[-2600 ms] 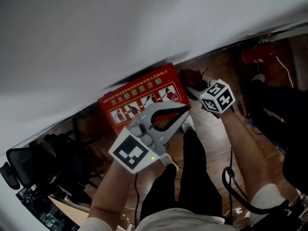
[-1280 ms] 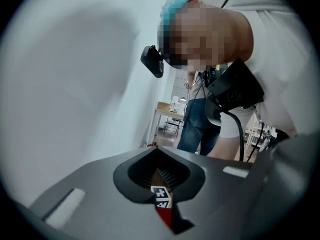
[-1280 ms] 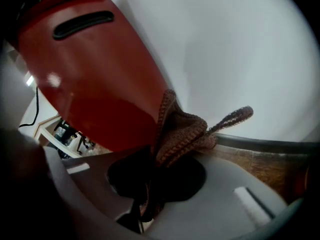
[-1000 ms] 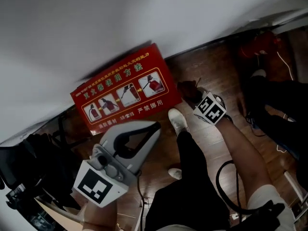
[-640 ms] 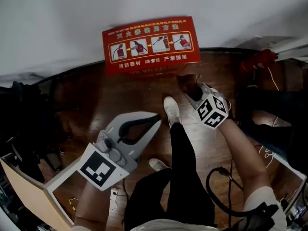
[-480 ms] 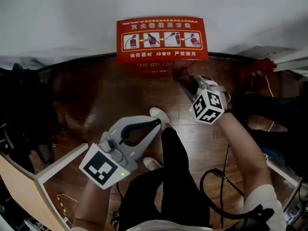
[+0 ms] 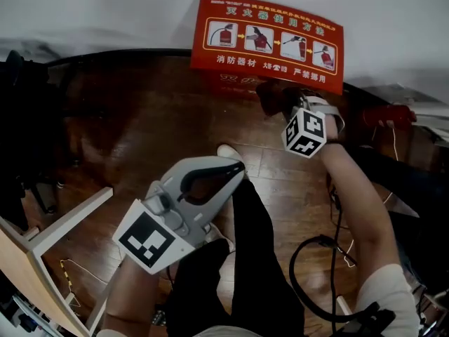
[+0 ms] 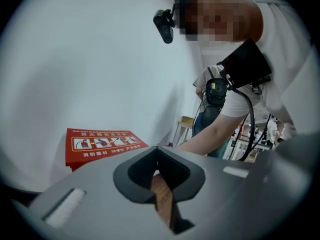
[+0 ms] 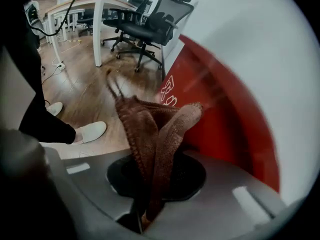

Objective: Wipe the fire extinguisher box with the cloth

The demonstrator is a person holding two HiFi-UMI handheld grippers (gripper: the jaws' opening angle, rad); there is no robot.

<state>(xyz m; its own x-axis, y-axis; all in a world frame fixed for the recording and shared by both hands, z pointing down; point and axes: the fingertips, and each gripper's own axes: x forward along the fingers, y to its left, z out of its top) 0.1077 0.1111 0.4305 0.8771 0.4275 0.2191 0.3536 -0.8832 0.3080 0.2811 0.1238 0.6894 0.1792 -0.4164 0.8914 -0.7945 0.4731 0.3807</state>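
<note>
right gripper (image 9: 143, 217) jaws clamped on brown cloth (image 9: 159, 129), held just beside the front of the red box (image 7: 270, 37). box stands on wood floor (image 7: 140, 118) against white wall (image 7: 105, 5). left gripper (image 7: 235, 170) jaws closed, empty, well apart from box.

Bare wooden floor (image 7: 140, 125) lies open to the left of the box (image 7: 266, 44), giving the left tongs (image 7: 237, 167), closed on nothing, clear passage up to it. The wall (image 7: 105, 5) shuts off all room behind the box. The person's leg (image 7: 256, 237) and shoe (image 7: 226, 151) stand between the two tongs. The right tongs (image 7: 280, 104), pinching the cloth (image 9: 155, 129), sit close against the box with little room to spare. A white desk leg (image 7: 66, 220) bars the lower left. A chair (image 9: 150, 24) stands further along the wall, and a cable (image 7: 312, 251) loops beside the right arm.
</note>
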